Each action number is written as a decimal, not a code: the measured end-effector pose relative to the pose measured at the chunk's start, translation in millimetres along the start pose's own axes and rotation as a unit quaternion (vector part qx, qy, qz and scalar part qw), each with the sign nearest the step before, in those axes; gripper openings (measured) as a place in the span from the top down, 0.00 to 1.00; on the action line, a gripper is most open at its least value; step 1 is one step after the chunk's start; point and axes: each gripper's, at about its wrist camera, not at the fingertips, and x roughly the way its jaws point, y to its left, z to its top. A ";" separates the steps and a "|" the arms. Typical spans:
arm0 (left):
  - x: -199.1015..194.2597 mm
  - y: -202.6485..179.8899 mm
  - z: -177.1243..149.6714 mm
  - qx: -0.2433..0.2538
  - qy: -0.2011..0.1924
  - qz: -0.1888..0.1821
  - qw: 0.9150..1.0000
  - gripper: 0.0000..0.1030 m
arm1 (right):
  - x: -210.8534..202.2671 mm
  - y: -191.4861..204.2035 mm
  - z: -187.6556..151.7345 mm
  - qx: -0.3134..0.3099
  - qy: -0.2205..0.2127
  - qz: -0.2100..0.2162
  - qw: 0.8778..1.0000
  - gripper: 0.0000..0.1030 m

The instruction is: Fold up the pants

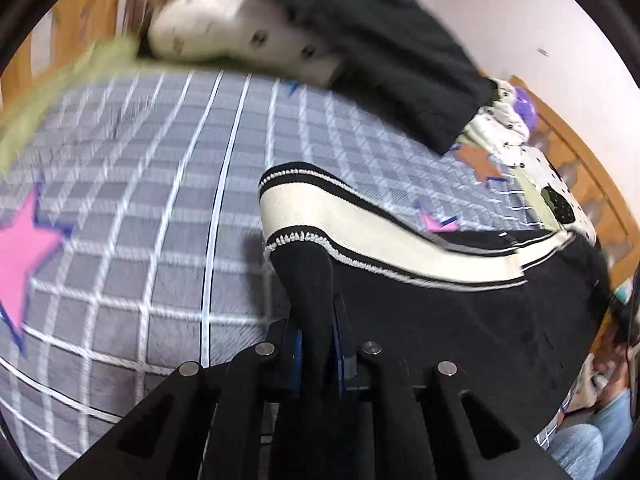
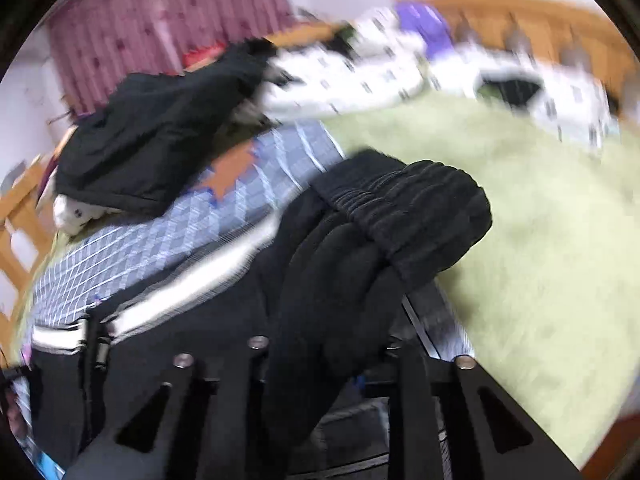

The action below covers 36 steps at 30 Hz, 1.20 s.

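Pants [image 1: 440, 300] stretched between 2 tongs: left tongs [image 1: 316, 344] pinch the hem, right tongs [image 2: 320, 344] clamp the waistband [image 2: 400, 204].

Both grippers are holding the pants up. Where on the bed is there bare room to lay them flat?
Bare checked sheet lies left of the pants, between the pink star and the black garment. The green blanket right of the waistband is open too. The headboard end is crowded with clothes.
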 end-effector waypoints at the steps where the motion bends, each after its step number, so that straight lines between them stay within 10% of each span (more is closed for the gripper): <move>1: -6.1 -1.4 4.1 -0.004 -0.007 -0.008 1.000 0.89 | -10.7 13.5 6.6 -0.021 -0.015 -0.004 1.000 0.84; 8: -66.5 17.4 33.2 -0.031 -0.043 -0.045 0.998 0.89 | -86.0 110.0 56.1 -0.077 -0.097 0.039 0.991 0.86; 17: -115.4 121.3 36.5 -0.019 -0.063 0.118 0.991 0.87 | -83.9 192.5 43.6 -0.074 -0.088 0.151 0.982 0.86; 24: -35.9 169.8 18.5 -0.020 0.042 0.234 0.971 0.73 | 49.3 191.1 -28.4 -0.119 0.117 0.023 0.986 0.79; 27: -47.1 182.2 25.1 -0.056 0.016 0.244 0.968 0.58 | 61.3 157.2 -41.0 -0.068 0.189 0.050 0.978 0.73; 36: -76.6 162.5 27.6 -0.037 -0.074 0.196 0.977 0.41 | -7.1 151.2 -46.0 -0.068 0.107 0.005 0.992 0.61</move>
